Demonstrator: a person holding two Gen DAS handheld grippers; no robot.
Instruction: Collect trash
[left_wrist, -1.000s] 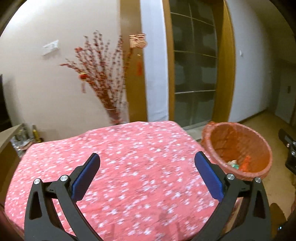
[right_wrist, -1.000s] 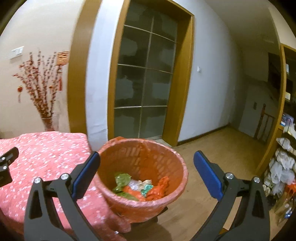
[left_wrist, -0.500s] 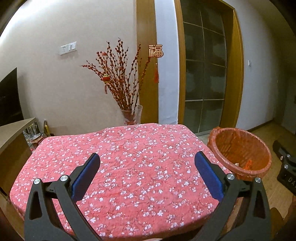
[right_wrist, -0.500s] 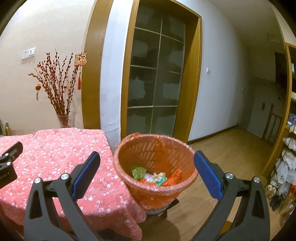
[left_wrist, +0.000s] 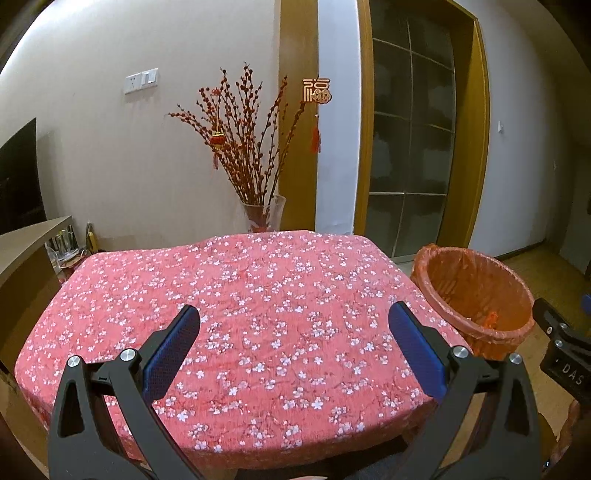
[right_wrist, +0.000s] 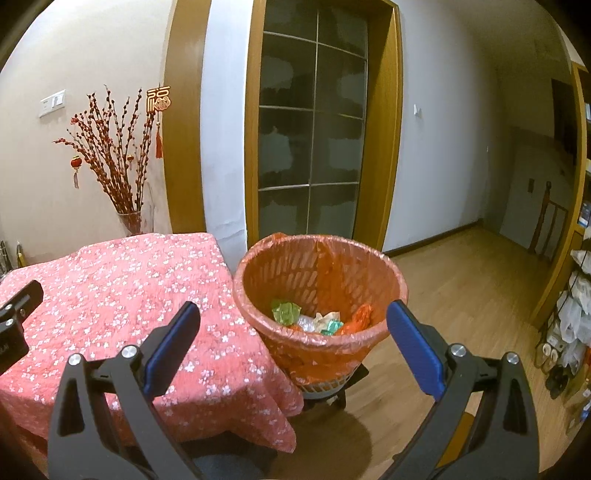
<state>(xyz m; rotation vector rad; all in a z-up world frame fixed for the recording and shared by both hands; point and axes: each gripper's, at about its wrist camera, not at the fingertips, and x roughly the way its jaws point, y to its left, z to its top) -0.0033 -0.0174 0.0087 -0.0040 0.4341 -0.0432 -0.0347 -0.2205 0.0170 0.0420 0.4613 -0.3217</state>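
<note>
Red cloth with small white blossoms covers the surface (left_wrist: 258, 295), which stands by a beige wall, a glass vase of red-budded branches (left_wrist: 255, 173) and a dark glazed door (right_wrist: 310, 147). Wood flooring (right_wrist: 461, 277) runs right. Crumpled green, white and orange trash (right_wrist: 317, 319), partly hidden by the rim, lies in the orange-lined woven basket (right_wrist: 321, 343) beside the surface. Left gripper (left_wrist: 293, 347) and right gripper (right_wrist: 293, 345) have jaws spread wide, empty.

One desk (left_wrist: 236, 295) under one red flowered cloth (right_wrist: 122, 280); one orange-lined waste basket (right_wrist: 321, 266) at its 3 o'clock side; inside the basket, at least five crumpled scraps (right_wrist: 317, 319), the exact number hard to tell; one glass vase (left_wrist: 263, 214) of red branches at the desk's 12 o'clock; two grippers, left gripper (left_wrist: 295, 343) and right gripper (right_wrist: 293, 339); one wall switch plate (left_wrist: 141, 80).
</note>
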